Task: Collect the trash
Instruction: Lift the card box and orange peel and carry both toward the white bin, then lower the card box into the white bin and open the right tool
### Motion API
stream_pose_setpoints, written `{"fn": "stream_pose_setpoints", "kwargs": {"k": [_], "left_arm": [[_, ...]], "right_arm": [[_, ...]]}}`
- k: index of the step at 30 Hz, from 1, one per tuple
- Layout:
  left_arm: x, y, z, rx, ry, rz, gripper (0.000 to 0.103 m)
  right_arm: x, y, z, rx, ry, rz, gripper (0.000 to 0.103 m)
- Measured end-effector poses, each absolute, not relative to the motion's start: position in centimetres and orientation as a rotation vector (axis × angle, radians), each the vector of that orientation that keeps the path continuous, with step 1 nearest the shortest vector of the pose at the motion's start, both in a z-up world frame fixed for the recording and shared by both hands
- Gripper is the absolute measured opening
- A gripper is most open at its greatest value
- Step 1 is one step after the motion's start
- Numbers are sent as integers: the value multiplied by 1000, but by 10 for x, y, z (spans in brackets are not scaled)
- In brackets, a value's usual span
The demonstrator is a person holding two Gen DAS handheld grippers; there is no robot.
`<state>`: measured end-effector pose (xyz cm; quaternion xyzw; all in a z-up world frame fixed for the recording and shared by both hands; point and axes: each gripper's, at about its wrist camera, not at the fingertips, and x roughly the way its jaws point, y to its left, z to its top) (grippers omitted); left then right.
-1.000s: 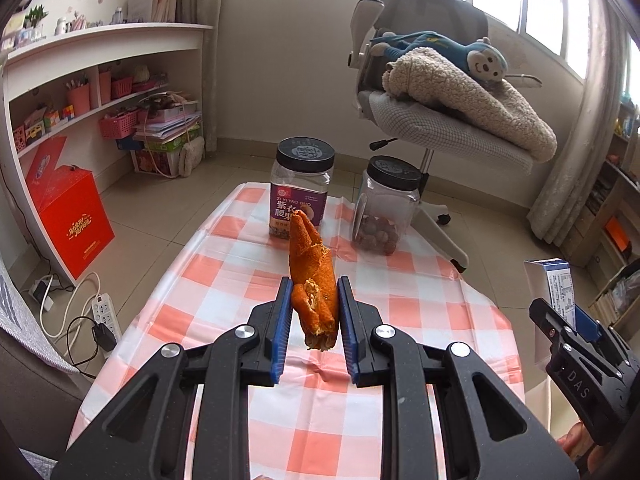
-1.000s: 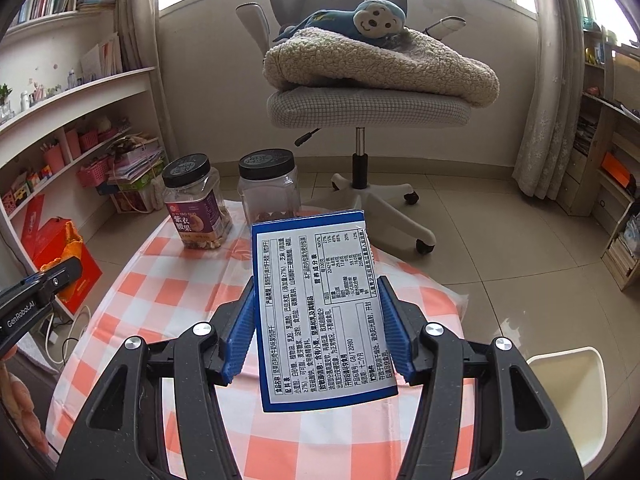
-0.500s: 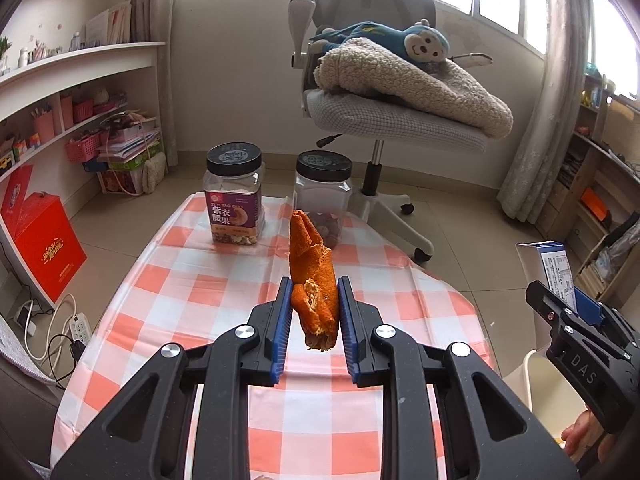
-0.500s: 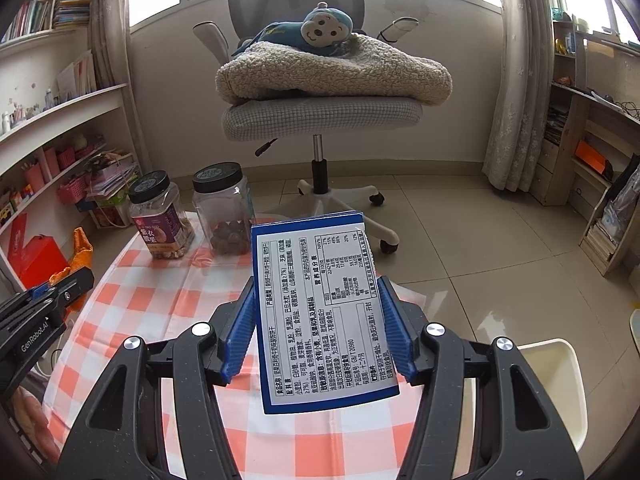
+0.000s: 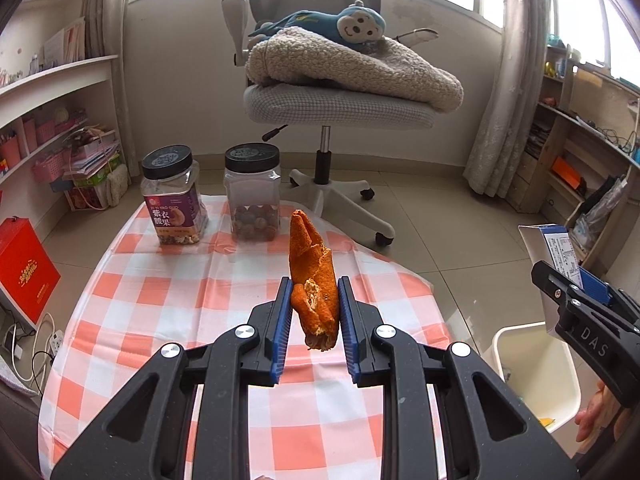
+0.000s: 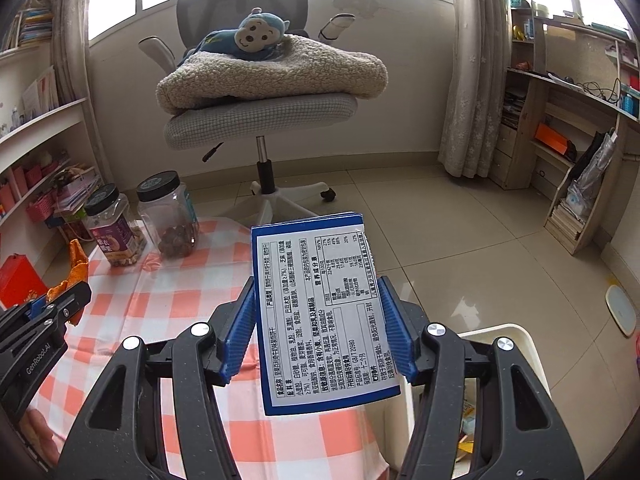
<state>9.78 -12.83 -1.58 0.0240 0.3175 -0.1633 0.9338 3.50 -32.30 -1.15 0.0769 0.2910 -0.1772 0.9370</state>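
Carrying trash | left gripper [image 5: 311, 312] fingers pinching curled orange peel [image 5: 313, 280], light, brittle, above checked table [image 5: 160, 300] | right gripper [image 6: 316, 332] fingers clamping stiff blue-white carton [image 6: 320, 312] by edges, near white plastic bin [image 6: 516, 336]

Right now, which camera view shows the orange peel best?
The left wrist view: the orange peel stands whole between the left gripper's blue pads. The right wrist view shows only its tip at the left edge.

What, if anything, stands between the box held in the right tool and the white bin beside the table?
Nothing visible does. The right tool grips the blue-edged box in the air above the table's right edge; the white bin sits open just below and right, holding only scraps.
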Motion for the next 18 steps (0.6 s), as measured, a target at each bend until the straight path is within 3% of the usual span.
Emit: {"fn": "stream_pose_setpoints", "kwargs": {"k": [14,18], "left_arm": [[70,-205,-26,114,657,-480,24],[58,-232,-28,124,667,-539,24]], "right_arm": [[-19,-424,-23,256,665,-604,57],[-35,-445,-27,273,693,-664,61]]}}
